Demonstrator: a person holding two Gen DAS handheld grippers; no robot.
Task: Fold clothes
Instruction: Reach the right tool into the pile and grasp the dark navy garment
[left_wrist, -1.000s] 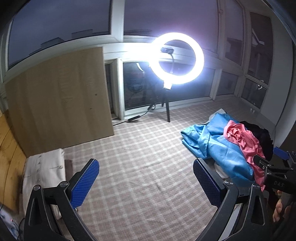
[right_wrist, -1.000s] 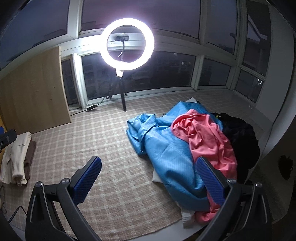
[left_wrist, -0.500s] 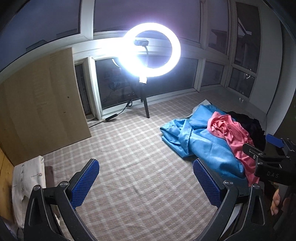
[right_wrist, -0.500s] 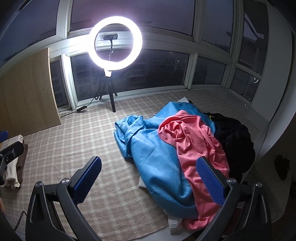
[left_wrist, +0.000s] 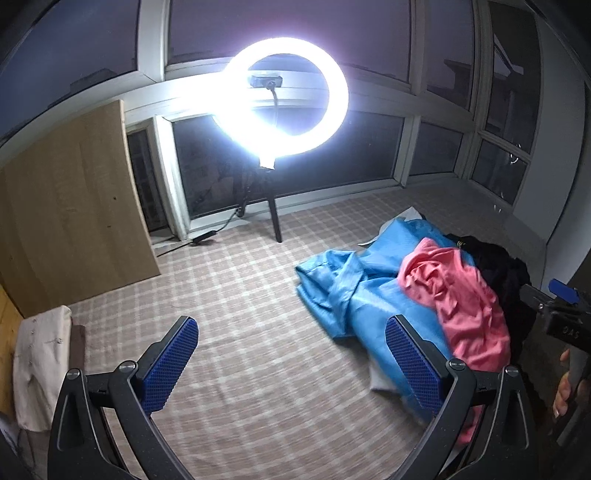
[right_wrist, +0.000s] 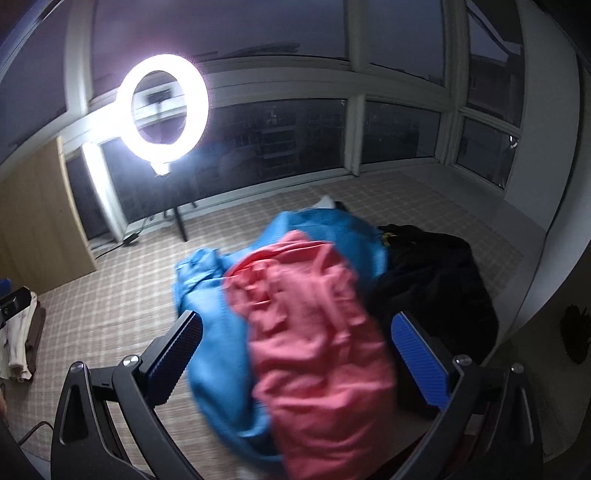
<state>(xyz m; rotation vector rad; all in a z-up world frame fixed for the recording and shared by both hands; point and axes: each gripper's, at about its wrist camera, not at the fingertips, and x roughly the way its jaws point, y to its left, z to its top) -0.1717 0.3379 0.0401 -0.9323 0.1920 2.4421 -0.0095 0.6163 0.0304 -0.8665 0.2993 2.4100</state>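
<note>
A heap of clothes lies on the checked mat: a crumpled pink garment (right_wrist: 317, 332) on top of a blue one (right_wrist: 210, 295), with a black one (right_wrist: 436, 273) to the right. My right gripper (right_wrist: 295, 354) hangs open just above the pink garment, its blue pads either side of it, holding nothing. In the left wrist view the same pink garment (left_wrist: 461, 302), blue garment (left_wrist: 354, 291) and black garment (left_wrist: 506, 269) lie to the right. My left gripper (left_wrist: 291, 354) is open over bare mat, left of the heap. The right gripper's body (left_wrist: 557, 321) and a hand show at the right edge.
A lit ring light (left_wrist: 284, 107) on a tripod stands by the windows, its cable on the floor. A wooden board (left_wrist: 70, 206) leans at the left. A folded cream and brown stack (left_wrist: 40, 362) lies at the mat's left edge. The checked mat (left_wrist: 236, 295) spreads between.
My right gripper has moved forward and right over the clothes heap, so the pink garment now fills the space between its fingers. The left gripper has turned rightwards toward the heap.
</note>
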